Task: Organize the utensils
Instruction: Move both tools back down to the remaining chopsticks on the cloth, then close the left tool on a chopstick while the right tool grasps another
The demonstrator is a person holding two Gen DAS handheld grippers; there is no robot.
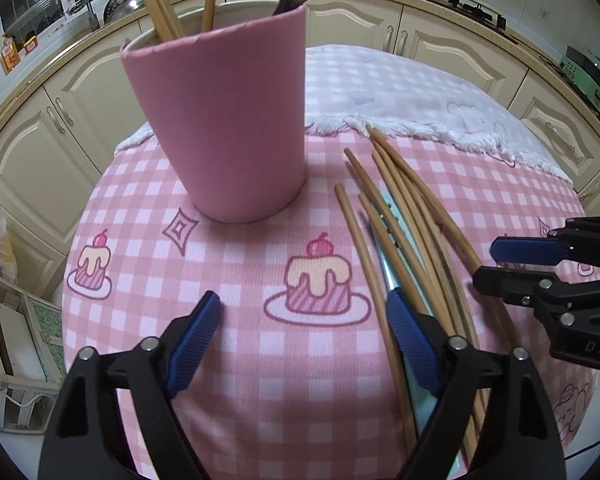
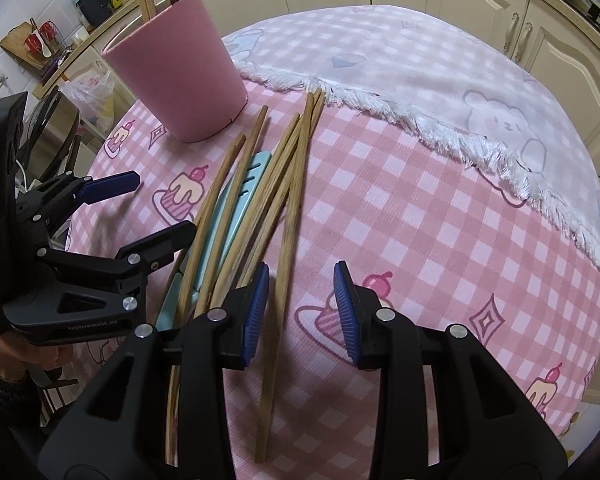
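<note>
Hovering over loose chopsticks (image 2: pixel 256 200) on tabletop (image 2: pixel 400 216), both jaws spread, empty; pink cup (image 1: pixel 224 120) holding utensils nearby.

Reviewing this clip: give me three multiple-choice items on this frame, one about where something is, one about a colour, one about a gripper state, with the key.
1. Where do the loose chopsticks lie?
A. Inside the cup
B. On the checked cloth beside the cup
C. On the kitchen counter

2. What colour is the cup?
A. Pink
B. Green
C. White

3. What state is the right gripper in?
A. Shut on a chopstick
B. Shut on nothing
C. Open

Key: 1 B, they lie fanned on the pink checked cloth, over a light blue utensil. 2 A, its outer wall is pink in both views. 3 C, its blue pads stand apart, with one chopstick lying between them ungripped.
</note>
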